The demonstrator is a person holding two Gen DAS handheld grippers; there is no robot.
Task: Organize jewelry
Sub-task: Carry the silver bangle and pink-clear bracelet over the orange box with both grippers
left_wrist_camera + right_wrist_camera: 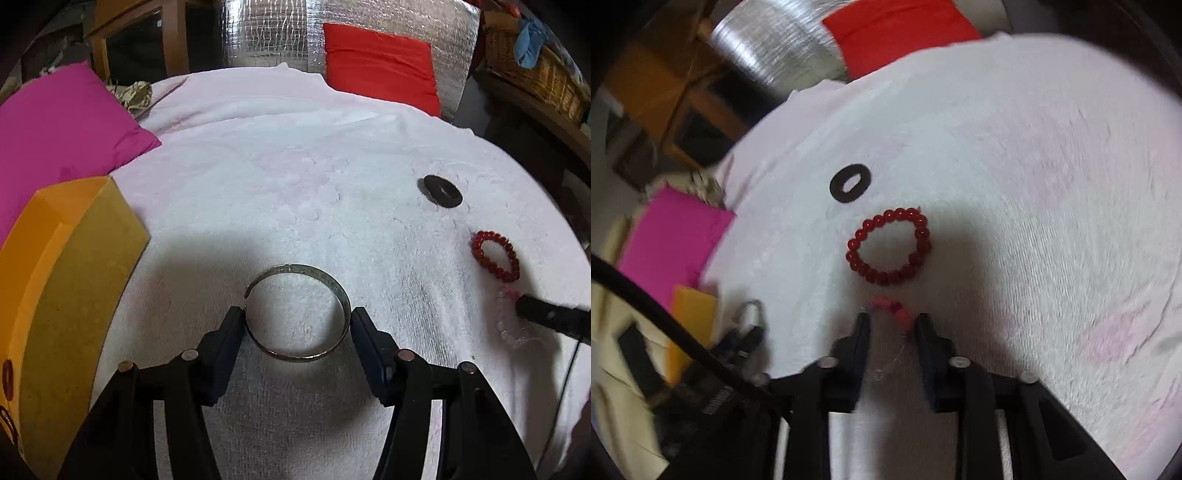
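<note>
Already the left gripper straddles the open metal cuff bangle lying flat on the white towel, its pads at the bangle's two outer sides, touching or very nearly so, though a firm clamp cannot be confirmed. A thin springy band squeezed across its width may flex, narrow its gap, or pop out sideways; it could also drag a fold of towel up with it. The yellow box sits just to the left, so a loose hold may drop the bangle short of it. The right gripper looks nearly closed on a pink-and-clear bead bracelet, with a strand between the fingers; the view is blurred, so that grip is uncertain. The red bead bracelet lies close ahead and could be nudged, while the black ring is farther off.
</note>
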